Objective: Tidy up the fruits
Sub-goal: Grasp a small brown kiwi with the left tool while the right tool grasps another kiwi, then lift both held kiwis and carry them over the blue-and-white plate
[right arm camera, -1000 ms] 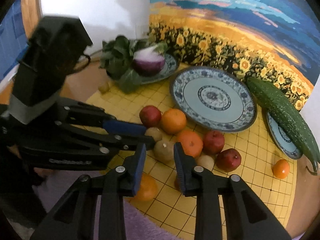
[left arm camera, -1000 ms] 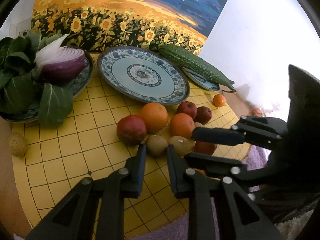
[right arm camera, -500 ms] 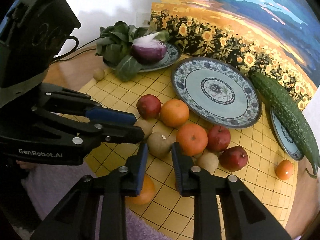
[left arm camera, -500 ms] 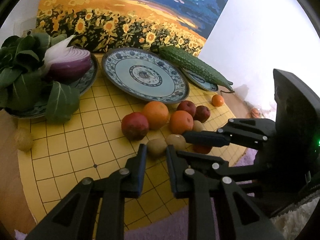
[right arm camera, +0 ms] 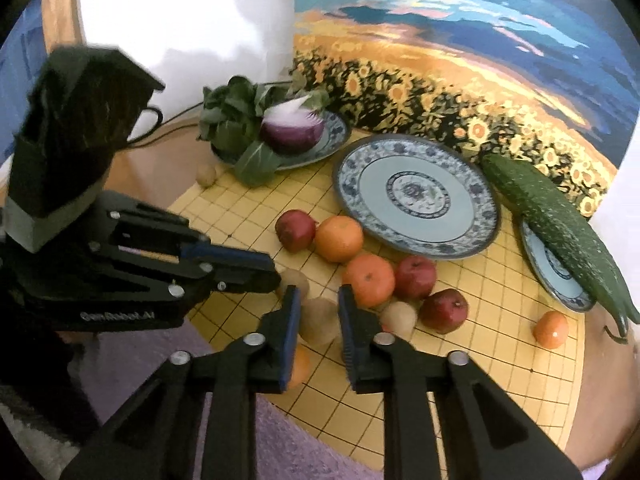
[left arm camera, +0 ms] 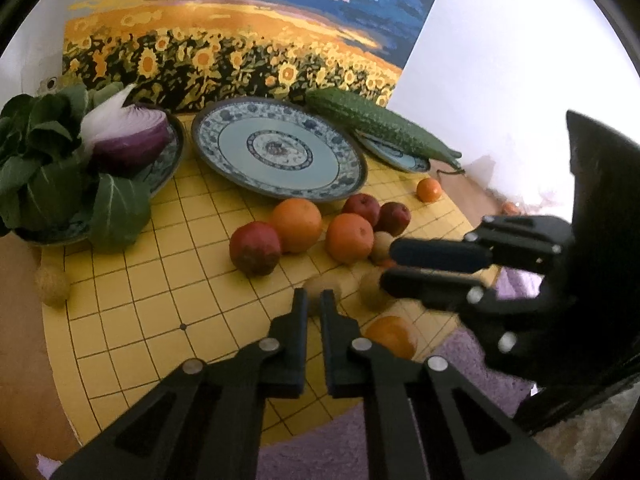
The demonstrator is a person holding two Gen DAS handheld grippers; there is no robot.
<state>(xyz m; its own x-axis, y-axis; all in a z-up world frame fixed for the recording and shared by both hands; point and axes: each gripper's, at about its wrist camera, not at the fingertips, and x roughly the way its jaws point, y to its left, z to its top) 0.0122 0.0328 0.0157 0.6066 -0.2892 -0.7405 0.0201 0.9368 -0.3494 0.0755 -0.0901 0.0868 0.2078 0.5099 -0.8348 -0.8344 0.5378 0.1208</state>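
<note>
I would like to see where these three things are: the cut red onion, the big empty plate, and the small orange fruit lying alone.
cut red onion point(right arm camera: 291, 133), right wrist view, on its purple skin.
big empty plate point(right arm camera: 416, 194), right wrist view, on its centre pattern.
small orange fruit point(right arm camera: 551, 329), right wrist view, on its middle.

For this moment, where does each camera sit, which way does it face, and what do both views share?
Left wrist: on the left gripper, facing along its fingers across the yellow grid board toward the empty patterned plate; the right gripper intrudes from the right.
Right wrist: on the right gripper, its fingers flanking a kiwi; the left gripper enters from the left.
Shared: plate, fruit pile, cucumber, halved red onion, sunflower painting.
</note>
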